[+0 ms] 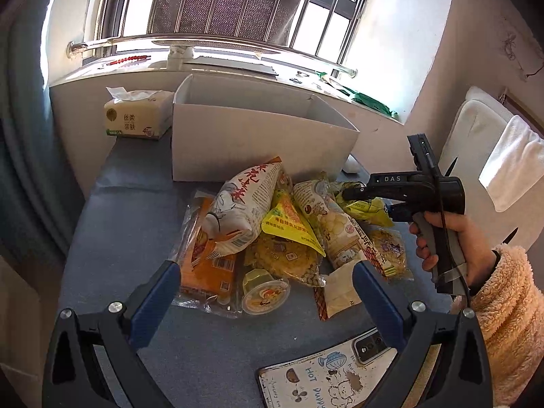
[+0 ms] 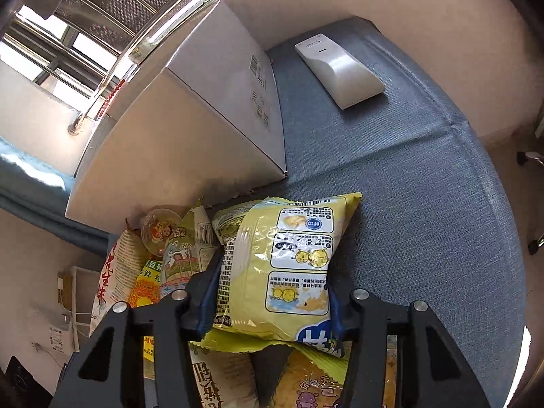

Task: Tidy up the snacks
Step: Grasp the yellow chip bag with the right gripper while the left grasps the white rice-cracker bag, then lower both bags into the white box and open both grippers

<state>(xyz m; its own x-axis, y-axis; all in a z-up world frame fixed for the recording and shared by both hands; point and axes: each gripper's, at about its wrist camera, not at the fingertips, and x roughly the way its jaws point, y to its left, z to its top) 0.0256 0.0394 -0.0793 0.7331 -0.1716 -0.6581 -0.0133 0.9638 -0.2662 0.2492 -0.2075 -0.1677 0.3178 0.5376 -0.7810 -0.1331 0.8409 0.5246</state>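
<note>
The right tongs [image 2: 272, 292] were squeezed tight on a yellow snack bag [image 2: 282, 265], holding it up over the snack pile [image 1: 289, 234]. The left tongs [image 1: 265, 285] were wide apart and held nothing, hanging just above a little jelly cup [image 1: 265, 294] at the near edge of the pile. The pile lay on the blue table [image 1: 136, 238], right in front of a white box [image 1: 258, 136]. A tissue pack [image 1: 136, 114] sat beside the box.

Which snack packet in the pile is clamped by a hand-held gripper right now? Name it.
The pale yellow crinkled plastic snack bag, pinched between the right hand-held gripper's blue fingers. The other packets, including the white peanut bag, lie loose on the blue table.
</note>
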